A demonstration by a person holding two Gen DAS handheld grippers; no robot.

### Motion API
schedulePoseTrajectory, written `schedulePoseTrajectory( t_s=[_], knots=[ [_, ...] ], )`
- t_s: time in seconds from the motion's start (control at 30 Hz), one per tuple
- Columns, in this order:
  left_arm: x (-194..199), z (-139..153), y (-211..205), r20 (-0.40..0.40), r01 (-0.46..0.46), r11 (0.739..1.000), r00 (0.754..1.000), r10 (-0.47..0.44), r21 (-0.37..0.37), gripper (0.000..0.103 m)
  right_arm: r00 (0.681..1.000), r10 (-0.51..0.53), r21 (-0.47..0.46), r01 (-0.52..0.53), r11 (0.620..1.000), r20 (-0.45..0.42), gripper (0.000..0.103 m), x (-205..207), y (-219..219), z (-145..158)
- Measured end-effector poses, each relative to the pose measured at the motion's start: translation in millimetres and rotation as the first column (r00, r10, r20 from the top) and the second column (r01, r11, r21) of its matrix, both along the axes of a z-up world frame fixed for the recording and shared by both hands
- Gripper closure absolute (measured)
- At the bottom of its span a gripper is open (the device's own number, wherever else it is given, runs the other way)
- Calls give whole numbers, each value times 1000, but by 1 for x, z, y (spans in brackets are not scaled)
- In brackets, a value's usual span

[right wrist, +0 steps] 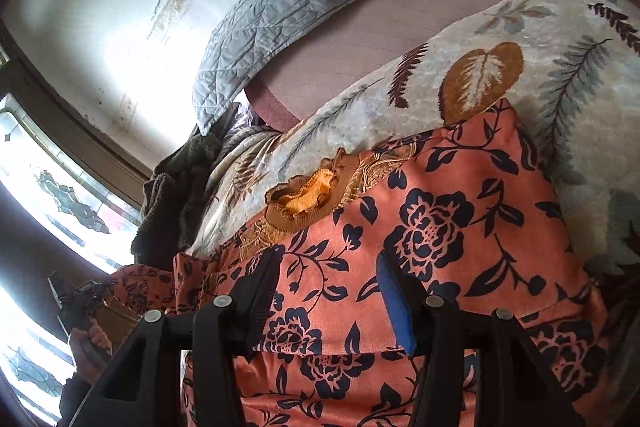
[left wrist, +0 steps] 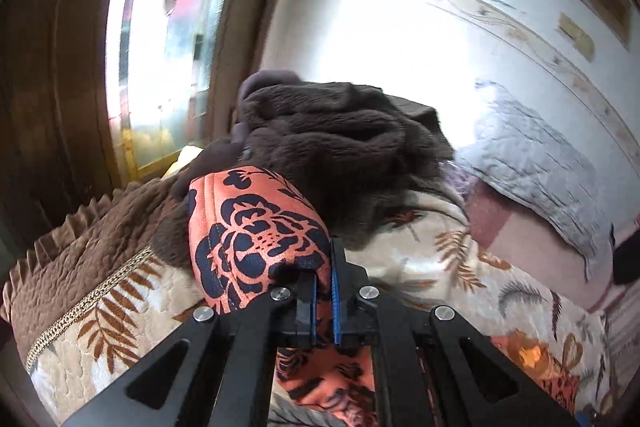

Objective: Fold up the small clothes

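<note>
Orange floral garment (right wrist: 440,227) spread on leaf-print bed quilt (right wrist: 560,39). Fold of it clamped between left gripper (left wrist: 324,291) fingers, lifted. Right gripper (right wrist: 328,291) fingers held apart over garment, nothing pinched.

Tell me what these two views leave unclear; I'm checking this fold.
- Orange floral-print garment: right wrist view, cut off by the bottom edge.
- Left gripper: left wrist view, shut; its tips are hidden in a fold of the garment.
- Brown fuzzy cloth: left wrist view, motion-blurred, its kind unclear.
</note>
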State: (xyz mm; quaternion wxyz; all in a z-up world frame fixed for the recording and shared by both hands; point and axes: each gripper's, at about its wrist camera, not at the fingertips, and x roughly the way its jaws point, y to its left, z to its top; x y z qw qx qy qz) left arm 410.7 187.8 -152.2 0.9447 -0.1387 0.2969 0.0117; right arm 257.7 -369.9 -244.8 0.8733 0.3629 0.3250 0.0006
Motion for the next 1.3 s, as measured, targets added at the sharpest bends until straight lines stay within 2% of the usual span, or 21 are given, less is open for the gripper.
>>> schedulePoseTrajectory(
  t_s=[0.1, 0.23, 0.33, 0.4, 0.47, 0.57, 0.6, 0.63, 0.67, 0.7, 0.77, 0.8, 0.83, 0.9, 1.0, 1.03, 1.1, 1.2, 1.3],
  knots=[
    [-18, 31, -68, 12, 136, 988, 991, -137, 73, 98, 999, -51, 38, 50, 998, 12, 49, -8, -16, 3],
    [-49, 47, -176, -18, 311, 938, 950, -312, 155, 98, 992, -124, 102, 122, 987, 15, 49, -21, -44, 6],
    [-67, 39, -257, -80, 432, 882, 902, -425, 186, 98, 986, -168, 163, 162, 973, 21, 49, -29, -64, 7],
    [-79, 27, -305, -129, 485, 850, 874, -468, 206, 97, 981, -194, 191, 186, 964, 28, 49, -35, -75, 9],
    [-87, 8, -347, -209, 536, 822, 840, -500, 190, 97, 978, -208, 206, 197, 959, 32, 48, -38, -83, 11],
    [-100, -25, -396, -353, 633, 765, 747, -563, 119, 86, 975, -218, 217, 205, 954, 35, 42, -41, -89, 14],
    [-106, -33, -406, -377, 654, 749, 724, -577, 110, 73, 975, -221, 218, 209, 953, 34, 40, -42, -91, 14],
    [-113, -39, -412, -394, 668, 735, 710, -583, 116, 54, 974, -222, 221, 210, 953, 32, 33, -43, -92, 14],
    [-121, -43, -415, -398, 675, 726, 707, -584, 133, 46, 975, -219, 226, 207, 952, 31, 28, -42, -93, 14],
    [-128, -44, -413, -393, 676, 720, 711, -583, 157, 39, 976, -218, 229, 206, 951, 25, 27, -42, -93, 13],
    [-138, -44, -402, -386, 674, 711, 721, -576, 198, 38, 977, -213, 231, 204, 951, 14, 27, -42, -93, 11],
    [-141, -41, -391, -370, 663, 721, 734, -570, 204, 38, 979, -205, 231, 197, 953, 11, 27, -41, -91, 10],
    [-142, -37, -376, -344, 640, 742, 754, -559, 198, 37, 982, -191, 227, 184, 956, 7, 27, -39, -89, 10],
    [-132, -34, -346, -295, 568, 803, 810, -507, 180, 32, 991, -133, 203, 137, 970, -30, 27, -30, -79, 7],
    [-119, -34, -295, -238, 393, 895, 909, -343, 209, 30, 995, -39, 206, 57, 977, -92, 27, -12, -58, -7],
    [-115, -36, -279, -217, 330, 918, 934, -283, 221, 30, 993, -25, 210, 49, 977, -117, 27, -7, -54, -14],
    [-108, -41, -251, -172, 217, 946, 969, -178, 240, 30, 988, -12, 229, 47, 972, -151, 27, 3, -48, -30],
    [-99, -55, -216, -113, 64, 962, 993, -35, 267, 30, 978, -16, 223, 64, 973, -210, 27, 15, -44, -50],
    [-88, -75, -193, -104, -12, 950, 994, 46, 313, 30, 975, -35, 225, 85, 971, -218, 29, 23, -40, -57]
  ],
)
